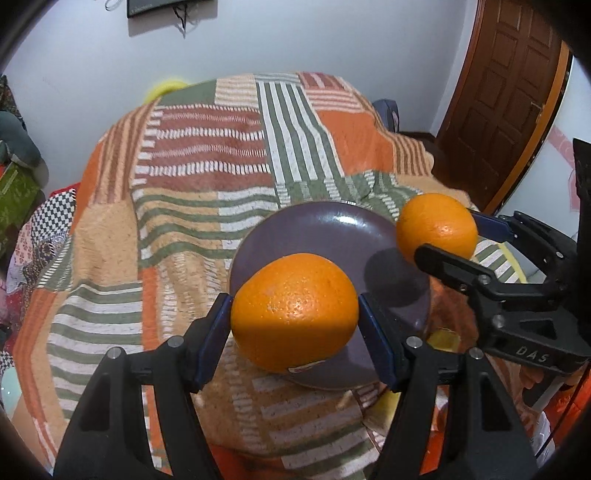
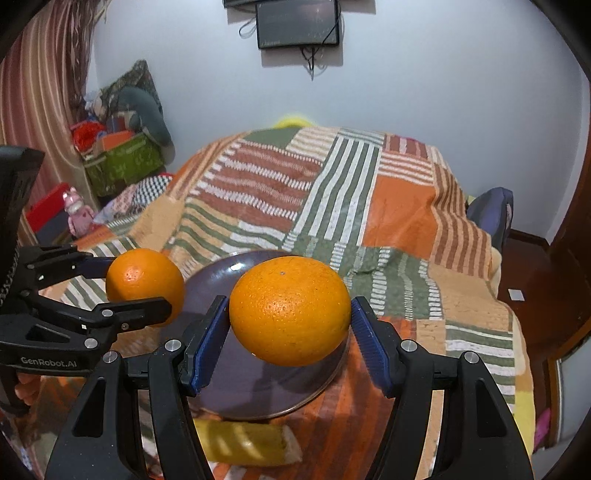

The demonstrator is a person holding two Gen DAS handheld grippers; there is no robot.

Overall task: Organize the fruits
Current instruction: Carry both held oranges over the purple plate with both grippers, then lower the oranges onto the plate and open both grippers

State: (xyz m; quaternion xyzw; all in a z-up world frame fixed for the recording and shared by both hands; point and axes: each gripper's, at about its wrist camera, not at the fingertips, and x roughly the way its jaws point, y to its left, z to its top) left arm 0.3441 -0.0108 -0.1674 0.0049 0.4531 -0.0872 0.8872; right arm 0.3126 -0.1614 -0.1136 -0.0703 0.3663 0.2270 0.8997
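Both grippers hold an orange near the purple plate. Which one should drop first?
Right, probably. The right gripper holds its orange over the purple plate; the left gripper's orange hangs at the plate's near rim.

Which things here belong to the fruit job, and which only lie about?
Job: left orange, right orange, plate, left hand-held gripper, right hand-held gripper.
Lying about: blanket, screen, green box, door.

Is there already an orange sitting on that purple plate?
No, the purple plate is bare; each orange is held above it.
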